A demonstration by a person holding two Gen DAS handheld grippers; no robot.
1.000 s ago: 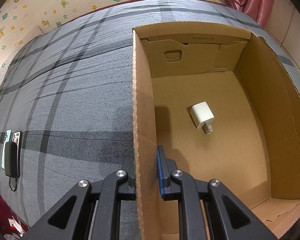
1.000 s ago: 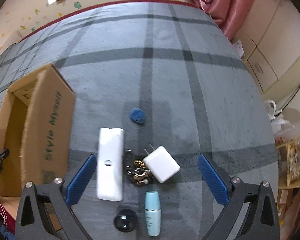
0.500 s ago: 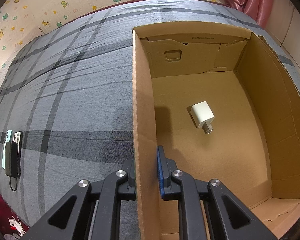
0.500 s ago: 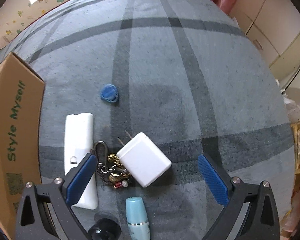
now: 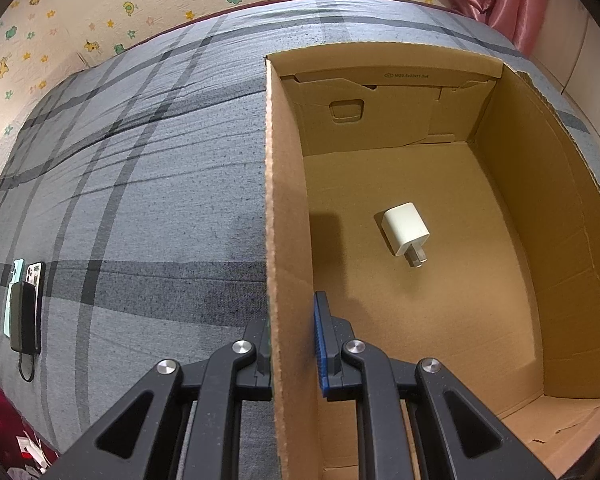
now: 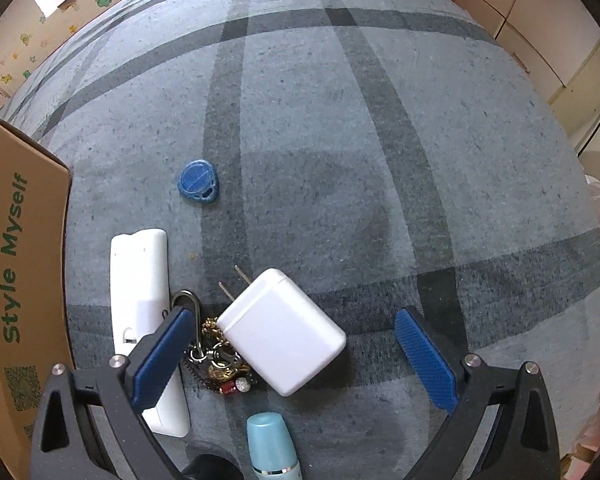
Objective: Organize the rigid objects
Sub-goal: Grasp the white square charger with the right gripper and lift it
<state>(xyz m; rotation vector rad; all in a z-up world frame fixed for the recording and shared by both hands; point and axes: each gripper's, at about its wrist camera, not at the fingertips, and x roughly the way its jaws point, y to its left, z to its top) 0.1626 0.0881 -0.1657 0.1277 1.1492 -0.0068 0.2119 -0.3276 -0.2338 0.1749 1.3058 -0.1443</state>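
- Our left tongs point(image 5: 294, 344) are pinched tight on the side wall of the big brown cardboard box point(image 5: 278, 208), one finger outside and the blue-padded finger point(image 5: 321, 348) inside.
- Small print on the box's far flap starts with "W29", but the rest is too tiny for us to read.
- A small cream-white plug cube with metal prongs point(image 5: 406, 233) lies on the box floor, ahead of the left tongs and a bit to their right.
- Our right tongs point(image 6: 296, 354) are spread wide, holding nothing.
- A big white square charger with two thin prongs point(image 6: 280, 342) lies between the blue pads on the grey checked blanket point(image 6: 340, 140).
- A bunch of keys with gold and red charms point(image 6: 216, 356) touches the charger's left side.
- A long white remote point(image 6: 142, 300) lies partly under the left pad.
- A light blue tube point(image 6: 270, 446) sits near the bottom edge.
- A blue round key tag point(image 6: 198, 181) lies farther ahead.
- The box's outside point(image 6: 16, 272) shows green words, "Style Myself", and a square code.
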